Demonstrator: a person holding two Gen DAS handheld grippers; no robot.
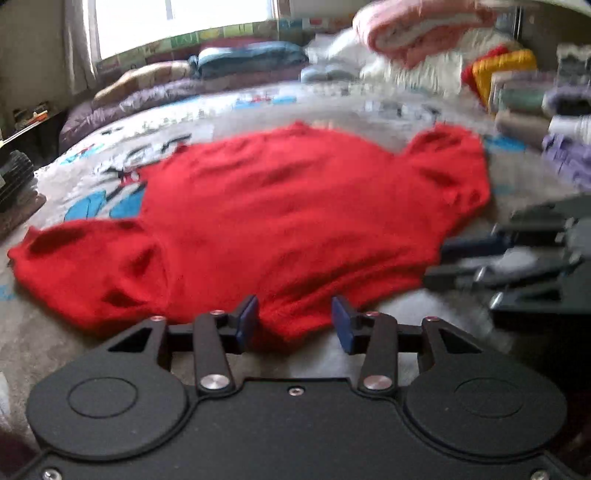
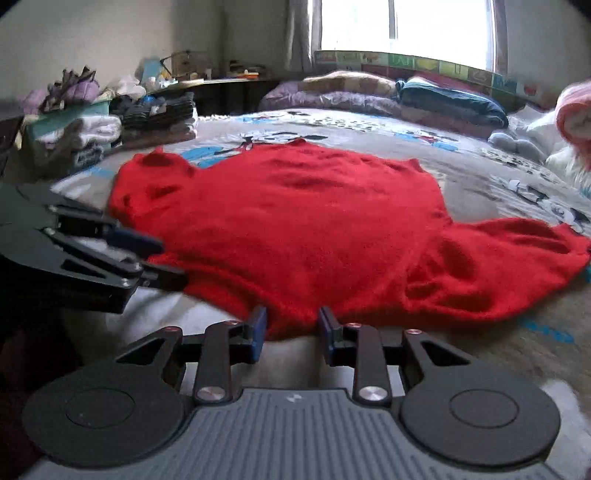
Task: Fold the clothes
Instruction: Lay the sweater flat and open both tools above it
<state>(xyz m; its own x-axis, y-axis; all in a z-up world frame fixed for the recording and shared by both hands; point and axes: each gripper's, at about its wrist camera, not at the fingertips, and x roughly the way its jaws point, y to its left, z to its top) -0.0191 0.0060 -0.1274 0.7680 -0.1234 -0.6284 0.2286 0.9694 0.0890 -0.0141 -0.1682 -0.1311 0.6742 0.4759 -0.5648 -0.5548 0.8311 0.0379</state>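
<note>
Red sweater (image 1: 280, 218) is lying spread flat on the bed (image 2: 480, 184), sleeves reaching out to either side, on a grey bedspread printed with cartoon figures in blue, red and black. Its near hem is sitting right at the tips of both tools. The left hand-held gripper (image 1: 294, 323) is standing with its blue pads apart, a bulge of the red hem lying between them; whether the pads are pressing the cloth I cannot tell through the blur. The right hand-held gripper (image 2: 291, 330) is likewise standing with its jaws parted around a bit of the hem, with contact unclear. Each tool is showing in the other's view, coming in from the side beside the sweater's edge.

A folded pink blanket (image 1: 417, 29) is lying at the far side among white bedding, and stacks of folded clothes (image 2: 110, 129) are sitting beside the bed. A strip of coloured panels (image 2: 417, 64) with lettering is running under the window (image 2: 402, 26), but the writing is too blurred to read. Purple and teal pillows (image 2: 369, 98) are resting below it.
</note>
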